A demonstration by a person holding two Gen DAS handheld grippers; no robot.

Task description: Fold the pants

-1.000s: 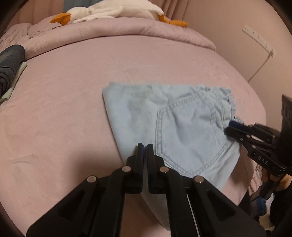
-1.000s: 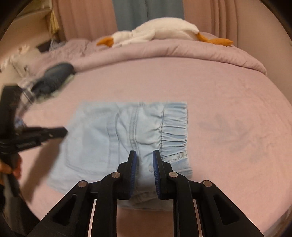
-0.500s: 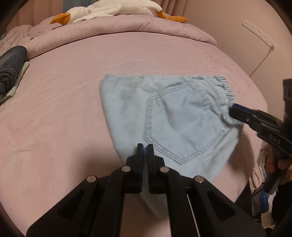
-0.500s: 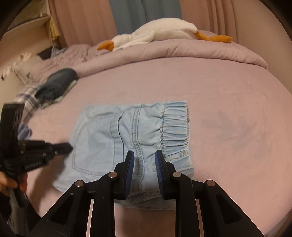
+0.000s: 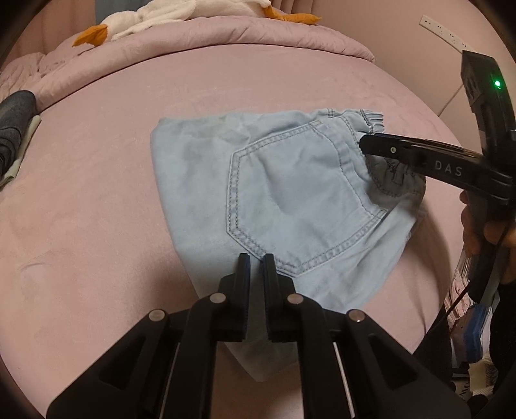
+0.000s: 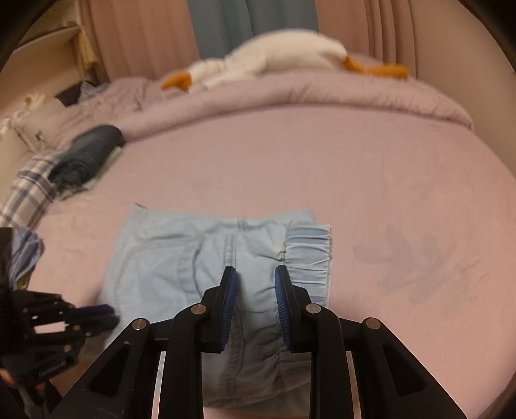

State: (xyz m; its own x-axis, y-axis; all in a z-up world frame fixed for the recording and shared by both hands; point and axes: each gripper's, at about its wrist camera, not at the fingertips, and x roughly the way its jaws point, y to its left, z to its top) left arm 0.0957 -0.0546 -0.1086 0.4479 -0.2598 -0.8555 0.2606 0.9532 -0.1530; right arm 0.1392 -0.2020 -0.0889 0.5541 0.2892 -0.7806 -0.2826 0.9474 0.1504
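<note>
Light blue denim pants (image 5: pixel 290 193) lie folded into a compact rectangle on the pink bed (image 5: pixel 96 193), back pocket facing up. My left gripper (image 5: pixel 256 261) hovers over the near edge of the pants, jaws slightly apart with a narrow gap. My right gripper (image 6: pixel 254 277) is open above the elastic waistband end of the pants (image 6: pixel 225 258). It also shows in the left wrist view (image 5: pixel 364 145), its tip over the waistband. The left gripper appears in the right wrist view (image 6: pixel 103 314) at the pants' left corner.
A rolled pink duvet (image 5: pixel 209 42) with a white plush goose (image 6: pixel 274 54) lies at the bed's far end. Dark folded clothes (image 6: pixel 87 151) and a plaid cloth (image 6: pixel 22 190) sit at the bed's left edge. A wall with a power strip (image 5: pixel 441 29) is on the right.
My left gripper has opened a narrow gap after being shut. My right gripper has opened wider and moved forward over the waistband. The pants lie flatter on the bed.
</note>
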